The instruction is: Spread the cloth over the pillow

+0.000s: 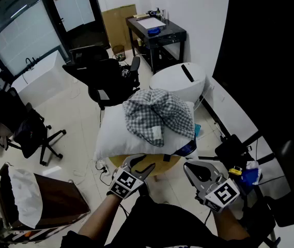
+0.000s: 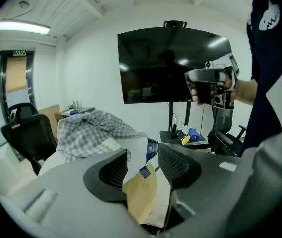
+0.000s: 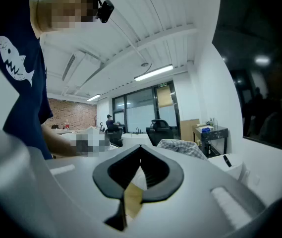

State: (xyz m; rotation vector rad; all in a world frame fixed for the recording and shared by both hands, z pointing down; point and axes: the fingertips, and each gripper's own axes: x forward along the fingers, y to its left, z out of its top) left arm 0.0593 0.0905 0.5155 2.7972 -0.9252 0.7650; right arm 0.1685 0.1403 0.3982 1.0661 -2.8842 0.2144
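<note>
Cloth (image 1: 159, 115) bunched on pillow (image 1: 113, 138) | left hand-held gripper (image 2: 143, 153) released, jaws apart | right hand-held gripper (image 3: 141, 148) clenched

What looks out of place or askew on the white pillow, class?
The grey-and-white checked cloth lies crumpled in a heap on the right part of the white pillow, not spread flat. Much of the pillow's left side is bare.

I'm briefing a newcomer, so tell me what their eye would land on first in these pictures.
The checked cloth lies bunched in a heap on the white pillow at the middle of the head view, not spread out. Below it, near the bottom edge, the left gripper stands open and the right gripper is shut, both clear of the cloth. A big black screen fills the right side.
</note>
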